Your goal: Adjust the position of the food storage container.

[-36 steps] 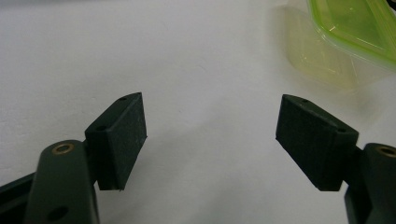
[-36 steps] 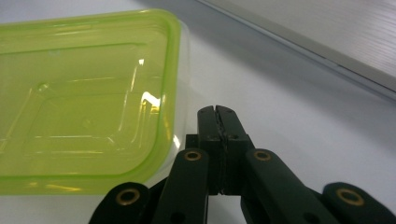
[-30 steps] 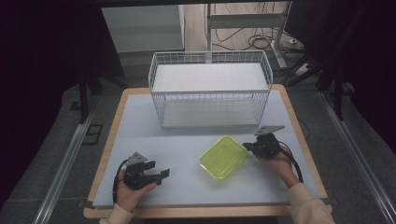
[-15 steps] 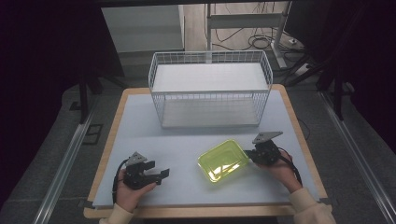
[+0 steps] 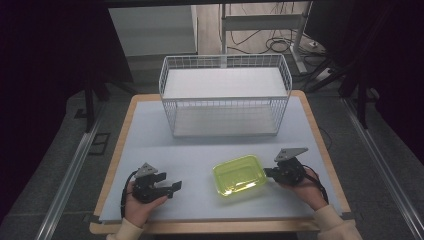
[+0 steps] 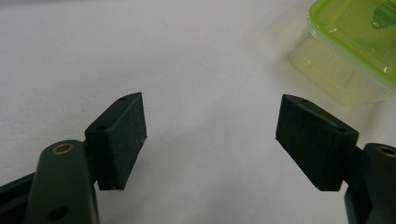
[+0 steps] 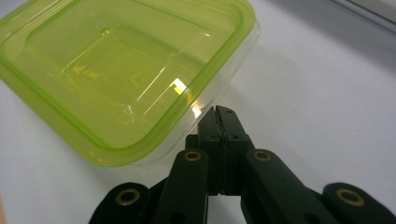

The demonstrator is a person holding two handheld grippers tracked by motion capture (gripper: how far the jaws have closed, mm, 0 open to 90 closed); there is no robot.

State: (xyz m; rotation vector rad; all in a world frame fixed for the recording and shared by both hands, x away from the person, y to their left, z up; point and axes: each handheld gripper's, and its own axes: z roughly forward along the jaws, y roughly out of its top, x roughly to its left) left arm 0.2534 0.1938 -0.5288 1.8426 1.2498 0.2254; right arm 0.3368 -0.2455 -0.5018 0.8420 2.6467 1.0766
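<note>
My right gripper (image 7: pixel 218 112) has its jaws pressed together on nothing, tips just beside the near wall of the translucent lime-green lidded plastic container (image 7: pixel 126 79), which sits on the pale grey table mat (image 5: pixel 200 150). My left gripper (image 6: pixel 210 135) rests wide open and empty, the container lying ahead of its right jaw.
</note>
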